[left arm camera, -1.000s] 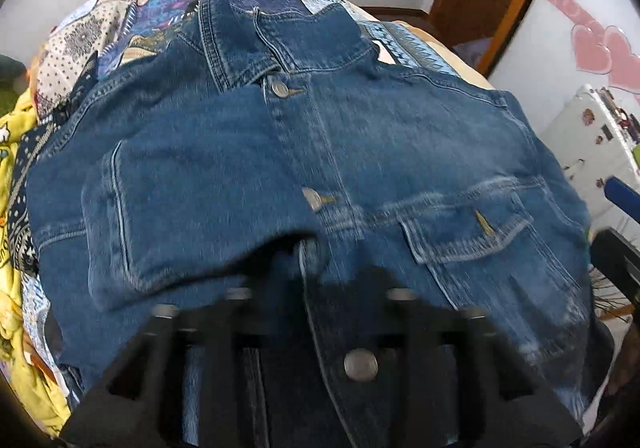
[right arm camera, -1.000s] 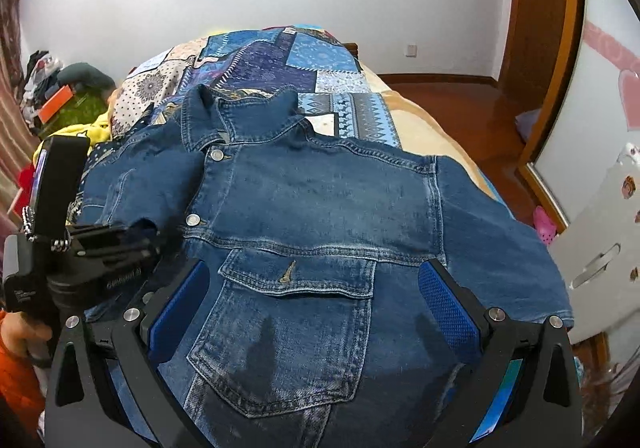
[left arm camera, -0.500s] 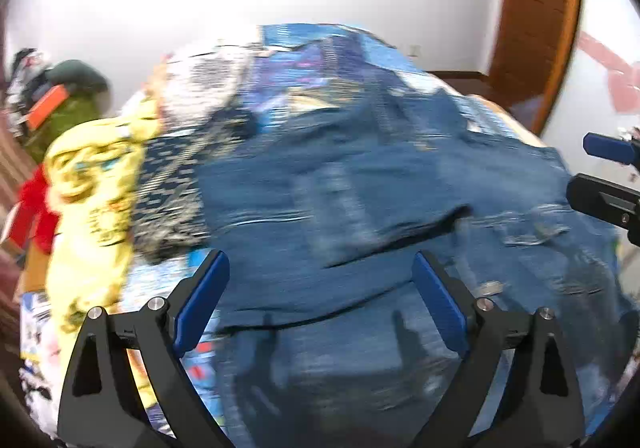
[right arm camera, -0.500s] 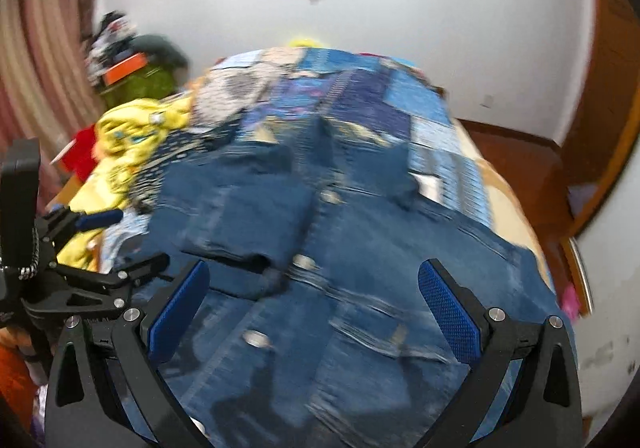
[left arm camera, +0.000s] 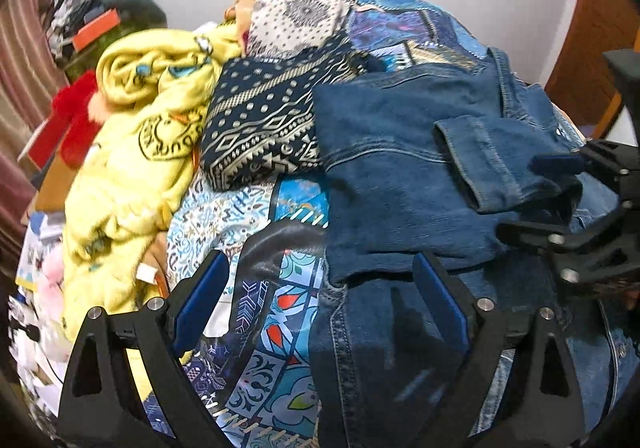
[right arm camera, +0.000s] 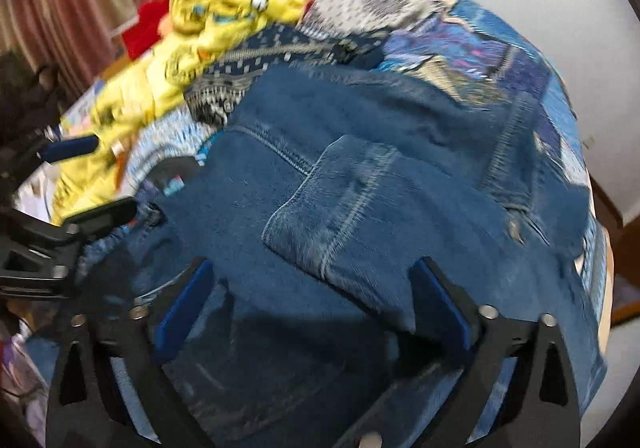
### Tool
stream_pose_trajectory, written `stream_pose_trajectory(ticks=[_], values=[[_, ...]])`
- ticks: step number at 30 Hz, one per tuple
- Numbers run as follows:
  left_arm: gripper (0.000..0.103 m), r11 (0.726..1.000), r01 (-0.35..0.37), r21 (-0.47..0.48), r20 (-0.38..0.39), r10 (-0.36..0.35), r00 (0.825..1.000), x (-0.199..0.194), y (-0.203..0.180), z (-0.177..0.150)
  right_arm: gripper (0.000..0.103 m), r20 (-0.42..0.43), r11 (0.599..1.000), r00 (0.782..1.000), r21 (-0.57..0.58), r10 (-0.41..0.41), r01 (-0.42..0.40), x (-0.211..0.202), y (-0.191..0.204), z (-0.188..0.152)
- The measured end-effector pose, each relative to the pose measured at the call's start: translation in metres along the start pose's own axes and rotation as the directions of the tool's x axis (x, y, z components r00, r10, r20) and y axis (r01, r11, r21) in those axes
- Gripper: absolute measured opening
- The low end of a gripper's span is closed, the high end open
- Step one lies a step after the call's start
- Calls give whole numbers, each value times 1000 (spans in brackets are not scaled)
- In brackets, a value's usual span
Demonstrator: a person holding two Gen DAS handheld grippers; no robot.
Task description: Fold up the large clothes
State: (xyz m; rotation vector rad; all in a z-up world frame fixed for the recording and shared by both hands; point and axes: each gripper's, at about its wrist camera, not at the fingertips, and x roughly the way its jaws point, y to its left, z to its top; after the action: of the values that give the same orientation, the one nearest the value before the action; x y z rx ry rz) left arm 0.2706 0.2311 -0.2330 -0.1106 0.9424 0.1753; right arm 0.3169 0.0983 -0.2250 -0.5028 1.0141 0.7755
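Denim, thick and heavy, so the jacket will likely hold a crease yet sag if lifted by one corner; its hem edge or side seam looks the best place to pinch. It lies on the patchwork bed cover, one sleeve folded across its front. The left gripper hangs spread and empty over the jacket's left edge. The right gripper, jaws just been narrowing but apart, nothing pinched, hovers above the sleeve cuff
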Motion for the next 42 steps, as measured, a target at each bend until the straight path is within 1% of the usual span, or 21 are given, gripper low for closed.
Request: stream_pose_trajectory(ticks=[2,4,5,6,7,8,9,10,11,14,17,21,24,27,29,32,33,36,39,41,42], values=[[93,1000,17,-20,-16,-17,1000,7,2,1,78,-25,1000,1000,-21,-10,9,11,-2,2],[93,997,55,-48,-33,-56,998,18,3,2,76,-21,1000,1000,-21,-1,0,15,-7,3],[93,995,74,-67,-46,-77,996,23,3,3,70,-19,1000,1000,-15,6,-6,16,-9,2],[93,991,99,-93,-67,-106,992,31,2,4,60,-20,1000,1000,-7,17,-17,18,-12,2],[93,988,113,-104,-77,-122,990,36,1,5,55,-18,999,999,7,31,-31,18,-15,2],[93,985,125,-117,-90,-136,987,41,-1,5,45,-14,999,999,19,42,-41,17,-16,3],[93,985,125,-119,-97,-137,986,44,-3,4,33,-3,998,999,39,47,-47,14,-20,2],[93,987,115,-114,-110,-128,986,48,-6,3,27,4,998,999,51,45,-45,12,-21,3],[93,989,103,-105,-120,-116,986,52,-8,2,19,15,996,999,73,47,-48,8,-26,2],[93,994,79,-77,-146,-90,985,55,-13,-1,16,67,989,996,139,50,-59,-7,-41,-2],[93,998,44,-54,-128,-50,990,43,-16,2,15,129,977,991,201,41,-67,-30,-55,-8],[93,997,62,-53,-52,-64,997,13,-22,17,14,208,955,978,290,-5,-57,-58,-75,-19],[93,997,71,-16,-4,-71,997,-7,-40,33,13,263,933,964,354,-30,-67,-80,-92,-32],[93,996,89,24,7,-89,996,-12,-62,45,13,300,912,952,404,-54,-76,-98,-109,-48],[93,994,100,47,-6,-100,995,-10,-76,48,12,315,893,947,442,-66,-84,-106,-121,-59],[93,986,149,79,-42,-146,988,1,-96,47,11,317,865,944,494,-87,-86,-113,-139,-79],[93,984,157,89,-71,-151,986,10,-103,45,11,312,858,946,507,-89,-86,-113,-144,-87],[93,989,110,102,-142,-94,985,36,-113,33,10,279,834,954,549,-111,-63,-105,-156,-108],[94,991,86,98,-190,-66,979,55,-116,17,9,245,798,963,599,-110,-61,-95,-170,-130],[96,993,89,77,-167,-76,983,55,-112,8,9,230,778,967,625,-109,-61,-92,-178,-141],[99,994,86,72,-167,-73,983,55,-110,7,9,217,765,970,641,-105,-61,-89,-182,-146]])
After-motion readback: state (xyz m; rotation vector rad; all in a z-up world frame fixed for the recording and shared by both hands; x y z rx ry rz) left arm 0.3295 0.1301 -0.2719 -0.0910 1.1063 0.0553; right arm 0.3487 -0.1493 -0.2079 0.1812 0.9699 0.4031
